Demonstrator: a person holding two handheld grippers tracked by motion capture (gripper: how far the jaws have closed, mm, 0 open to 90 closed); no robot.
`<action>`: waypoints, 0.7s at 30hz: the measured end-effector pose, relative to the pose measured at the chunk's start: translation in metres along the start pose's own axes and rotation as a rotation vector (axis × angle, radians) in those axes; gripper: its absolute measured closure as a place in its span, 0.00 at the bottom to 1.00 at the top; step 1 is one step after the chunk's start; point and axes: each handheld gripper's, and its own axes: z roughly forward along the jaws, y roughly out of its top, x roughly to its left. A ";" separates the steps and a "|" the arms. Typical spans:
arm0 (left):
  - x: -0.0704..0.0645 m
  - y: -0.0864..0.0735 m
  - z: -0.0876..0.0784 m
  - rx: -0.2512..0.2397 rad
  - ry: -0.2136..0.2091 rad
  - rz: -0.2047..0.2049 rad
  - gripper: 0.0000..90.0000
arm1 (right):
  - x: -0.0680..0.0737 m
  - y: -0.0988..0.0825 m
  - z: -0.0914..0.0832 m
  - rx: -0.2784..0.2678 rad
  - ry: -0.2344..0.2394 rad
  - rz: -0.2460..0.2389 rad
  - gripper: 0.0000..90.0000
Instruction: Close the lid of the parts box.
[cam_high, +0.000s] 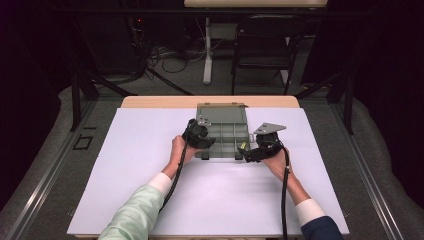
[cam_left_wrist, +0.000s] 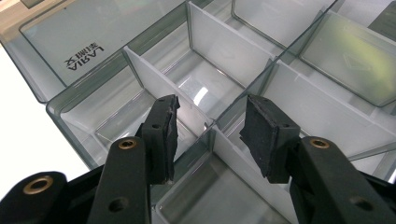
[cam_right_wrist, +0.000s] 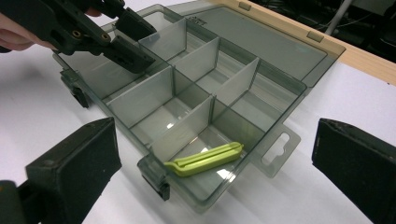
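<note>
The organiser box (cam_right_wrist: 196, 107) is smoky translucent grey plastic, its lid thrown back flat, its tray split by pale dividers into compartments; it lies on the white table (cam_high: 150, 200) toward the far edge; a lime-green clip (cam_right_wrist: 205, 160) rests in a corner compartment; the left claw (cam_left_wrist: 210, 133) hovers open over a divider, gripping nothing; the right claw (cam_right_wrist: 210, 177) stands wide open just beside the box.
</note>
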 end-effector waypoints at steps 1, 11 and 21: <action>0.000 0.000 0.000 0.000 -0.001 0.001 0.61 | -0.001 0.002 0.002 0.003 0.001 0.000 0.00; 0.001 0.000 0.000 0.001 -0.003 0.006 0.61 | -0.015 0.015 0.018 0.021 -0.006 0.014 0.06; 0.001 0.000 0.000 0.000 -0.009 0.010 0.62 | -0.035 0.022 0.027 0.018 -0.048 0.046 0.42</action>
